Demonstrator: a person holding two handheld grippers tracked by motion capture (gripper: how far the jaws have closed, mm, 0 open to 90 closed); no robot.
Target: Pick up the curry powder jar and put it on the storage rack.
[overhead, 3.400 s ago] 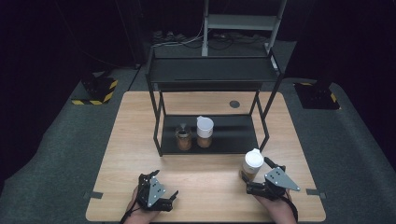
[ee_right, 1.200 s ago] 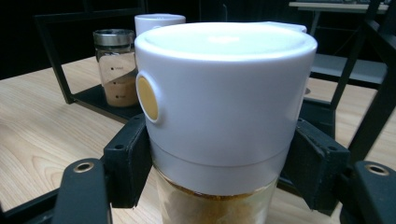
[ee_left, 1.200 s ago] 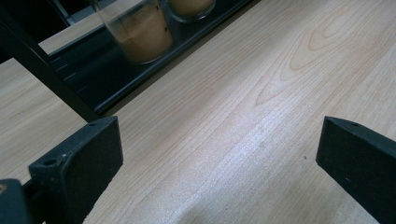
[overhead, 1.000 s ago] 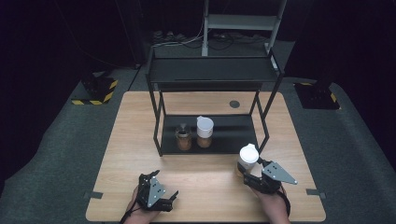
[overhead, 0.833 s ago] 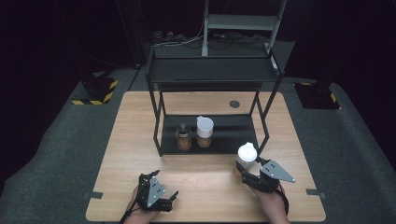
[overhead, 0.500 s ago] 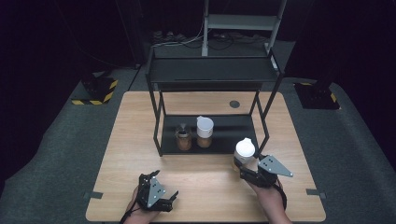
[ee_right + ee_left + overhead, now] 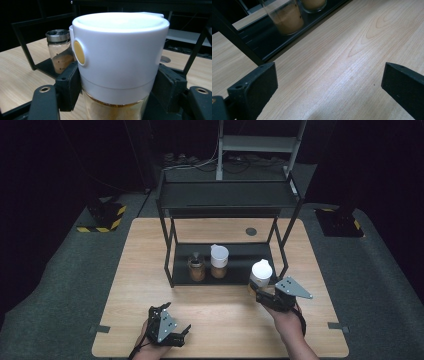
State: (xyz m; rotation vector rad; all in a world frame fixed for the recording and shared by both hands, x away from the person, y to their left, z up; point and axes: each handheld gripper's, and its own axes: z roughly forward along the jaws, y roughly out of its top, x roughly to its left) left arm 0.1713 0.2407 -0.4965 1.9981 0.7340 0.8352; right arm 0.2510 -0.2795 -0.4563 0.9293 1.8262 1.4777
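My right gripper [image 7: 258, 293] is shut on a glass spice jar with a white lid [image 7: 261, 270], holding it just off the table in front of the black rack's right leg. In the right gripper view the jar [image 7: 120, 50] stands upright and the black fingers [image 7: 68, 85] press on its glass below the lid. On the rack's lower shelf [image 7: 245, 254] stand a metal-lidded jar [image 7: 196, 267] and a white-lidded jar [image 7: 219, 260]. My left gripper [image 7: 181, 334] rests near the table's front edge, open, with bare wood between its jaws [image 7: 329, 85].
The black two-level rack [image 7: 227, 195] stands at the middle of the wooden table [image 7: 145, 250]. A round cable hole [image 7: 251, 231] lies behind it. The rack's right front leg [image 7: 284, 255] is close beside the held jar. Dark carpet surrounds the table.
My right gripper has carried the jar left and up, from the table's right front toward the rack's lower shelf. The left gripper has stayed where it was.
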